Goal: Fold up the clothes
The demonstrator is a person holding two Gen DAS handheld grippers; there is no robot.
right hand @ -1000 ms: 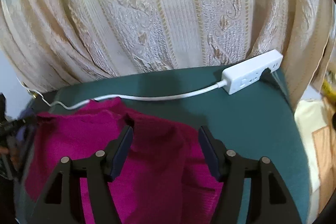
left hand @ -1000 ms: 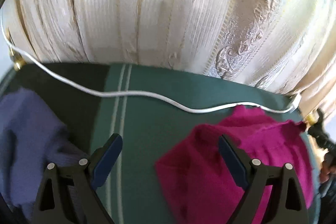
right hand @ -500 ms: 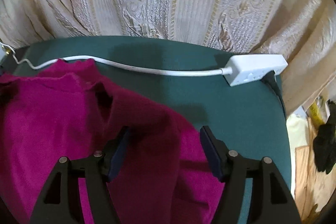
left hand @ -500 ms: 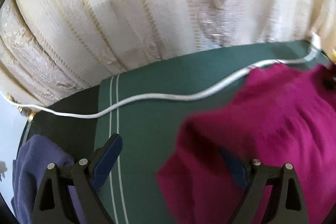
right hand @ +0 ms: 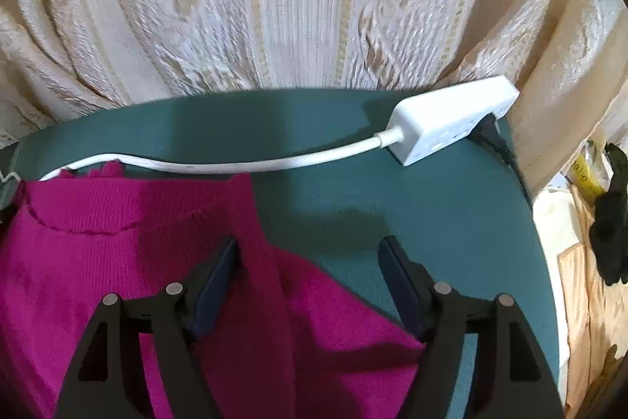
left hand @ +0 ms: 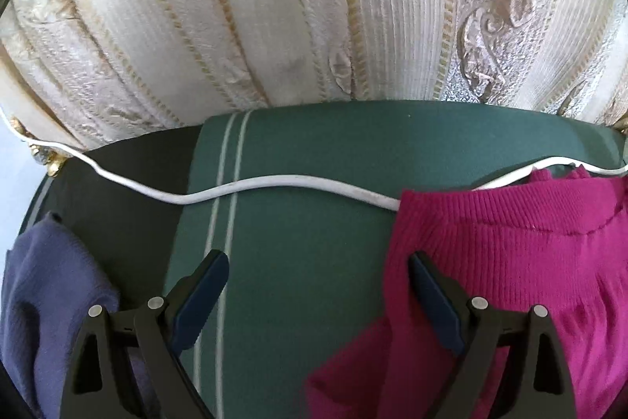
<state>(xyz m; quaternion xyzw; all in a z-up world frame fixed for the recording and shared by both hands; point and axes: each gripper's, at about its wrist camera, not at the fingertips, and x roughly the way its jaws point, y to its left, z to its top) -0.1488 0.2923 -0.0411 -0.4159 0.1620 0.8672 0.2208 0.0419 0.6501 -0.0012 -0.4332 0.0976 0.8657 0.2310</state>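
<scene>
A magenta knit sweater (left hand: 510, 262) lies on the green cloth, its ribbed collar toward the curtain. My left gripper (left hand: 318, 285) is open over the sweater's left edge: one finger hangs above bare green cloth, the other above the knit. In the right wrist view the same sweater (right hand: 98, 242) fills the lower left. My right gripper (right hand: 310, 273) is open and its jaws are still opening. A raised fold of the sweater lies between them, close to the left pad and free of the right one.
A purple garment (left hand: 51, 301) is bunched at the left. A white cable (left hand: 274, 181) crosses the green cloth (left hand: 314, 144) to a power strip (right hand: 451, 120) at the back right. A cream patterned curtain (right hand: 294, 6) hangs behind. A dark object (right hand: 612, 222) sits beyond the right edge.
Both grippers have dropped closer to the sweater and tipped downward. The sweater's collar now shows flat in both views. The right jaws stand wider than before.
</scene>
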